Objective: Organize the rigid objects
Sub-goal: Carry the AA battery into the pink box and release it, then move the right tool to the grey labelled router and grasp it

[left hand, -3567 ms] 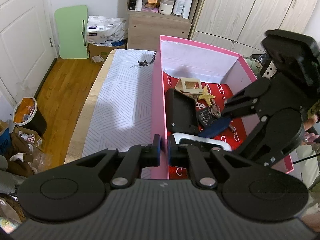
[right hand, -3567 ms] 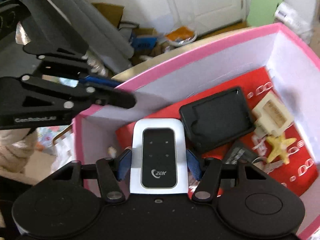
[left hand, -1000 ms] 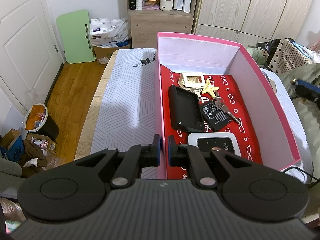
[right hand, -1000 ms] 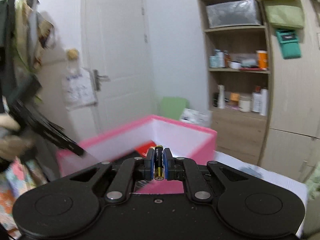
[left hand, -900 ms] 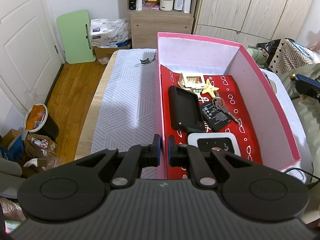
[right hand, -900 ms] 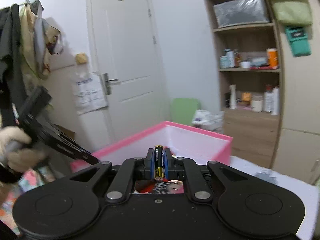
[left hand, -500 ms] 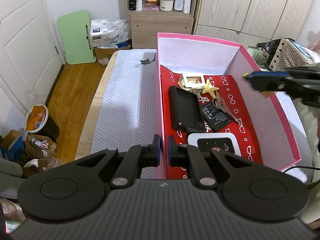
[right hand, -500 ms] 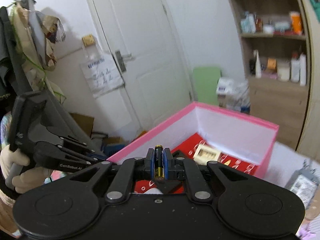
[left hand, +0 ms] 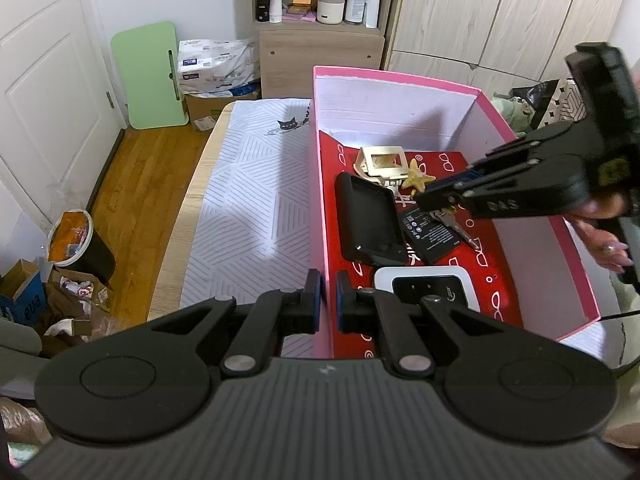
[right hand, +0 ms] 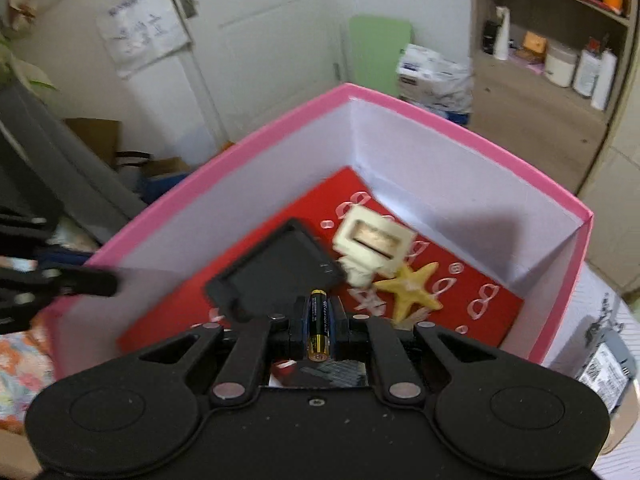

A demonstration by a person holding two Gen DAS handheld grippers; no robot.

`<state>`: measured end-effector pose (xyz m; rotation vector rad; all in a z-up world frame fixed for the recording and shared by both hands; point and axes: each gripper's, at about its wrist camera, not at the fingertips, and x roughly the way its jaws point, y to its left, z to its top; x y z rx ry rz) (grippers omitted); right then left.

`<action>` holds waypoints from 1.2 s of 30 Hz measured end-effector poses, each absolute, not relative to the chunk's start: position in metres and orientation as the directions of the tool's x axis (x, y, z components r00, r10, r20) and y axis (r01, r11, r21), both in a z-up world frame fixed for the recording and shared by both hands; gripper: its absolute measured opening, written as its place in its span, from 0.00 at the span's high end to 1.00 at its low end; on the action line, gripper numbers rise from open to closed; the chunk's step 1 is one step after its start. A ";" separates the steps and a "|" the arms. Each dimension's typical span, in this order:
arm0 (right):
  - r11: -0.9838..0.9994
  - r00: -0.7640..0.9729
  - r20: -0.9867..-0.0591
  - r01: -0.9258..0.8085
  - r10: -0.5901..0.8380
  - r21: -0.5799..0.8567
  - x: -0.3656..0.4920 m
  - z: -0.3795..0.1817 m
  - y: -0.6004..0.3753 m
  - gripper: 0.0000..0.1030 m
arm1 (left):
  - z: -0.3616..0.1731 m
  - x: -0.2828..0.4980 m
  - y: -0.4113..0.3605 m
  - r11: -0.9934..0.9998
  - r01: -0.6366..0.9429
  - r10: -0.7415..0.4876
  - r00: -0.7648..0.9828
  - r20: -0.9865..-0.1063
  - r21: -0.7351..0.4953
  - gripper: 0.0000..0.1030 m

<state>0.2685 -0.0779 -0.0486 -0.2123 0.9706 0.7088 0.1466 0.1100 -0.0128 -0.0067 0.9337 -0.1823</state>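
Note:
A pink box (left hand: 400, 78) with a red floor stands on the table; it shows in both views, its rim (right hand: 460, 120) near in the right wrist view. My left gripper (left hand: 325, 304) is shut on the box's near left wall. My right gripper (right hand: 319, 322) is shut on a black and gold battery (right hand: 319, 322) and hangs over the box's middle; from the left wrist view it (left hand: 424, 200) reaches in from the right. Inside lie a black case (left hand: 368, 220), a cream frame (left hand: 382, 162), a yellow starfish (left hand: 418, 178), keys (left hand: 452, 222), a dark battery pack (left hand: 430, 236) and a white device (left hand: 428, 286).
A striped white cloth (left hand: 256, 208) covers the table left of the box. A person's hand (left hand: 604, 236) holds the right gripper at the right edge. A wooden shelf unit (left hand: 320, 32), a green board (left hand: 148, 80) and a floor bin (left hand: 76, 244) stand beyond.
My right gripper has swung down and over the box with the battery, now pointing at its contents. The left gripper has stayed on the box wall.

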 end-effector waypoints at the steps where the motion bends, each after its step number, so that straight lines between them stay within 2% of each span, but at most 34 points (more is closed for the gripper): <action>1: 0.760 0.363 -0.816 -0.635 0.450 0.136 0.271 -0.050 -0.077 0.87 | -0.013 0.146 0.109 0.985 0.154 -0.158 0.581 -0.799 -0.083 0.94; 4: 0.768 0.370 -0.799 -0.618 0.473 0.168 0.272 -0.046 -0.083 0.83 | -0.013 0.146 0.109 0.984 0.154 -0.159 0.579 -0.800 -0.084 0.94; 14: 0.770 0.480 -0.665 -0.593 0.573 0.235 0.238 -0.002 -0.136 0.79 | -0.013 0.147 0.110 0.984 0.155 -0.164 0.577 -0.800 -0.090 0.94; 21: 0.833 0.613 -0.583 -0.501 0.534 0.235 0.206 0.018 -0.202 0.77 | -0.013 0.148 0.109 0.984 0.155 -0.163 0.577 -0.800 -0.089 0.94; 32: 0.875 0.665 -0.572 -0.406 0.480 0.263 0.187 -0.034 -0.258 0.76 | -0.013 0.148 0.110 0.985 0.151 -0.157 0.575 -0.803 -0.085 0.94; 36: 0.922 0.702 -0.599 -0.326 0.385 0.210 0.194 -0.054 -0.268 0.71 | -0.012 0.149 0.109 0.986 0.147 -0.150 0.574 -0.805 -0.079 0.94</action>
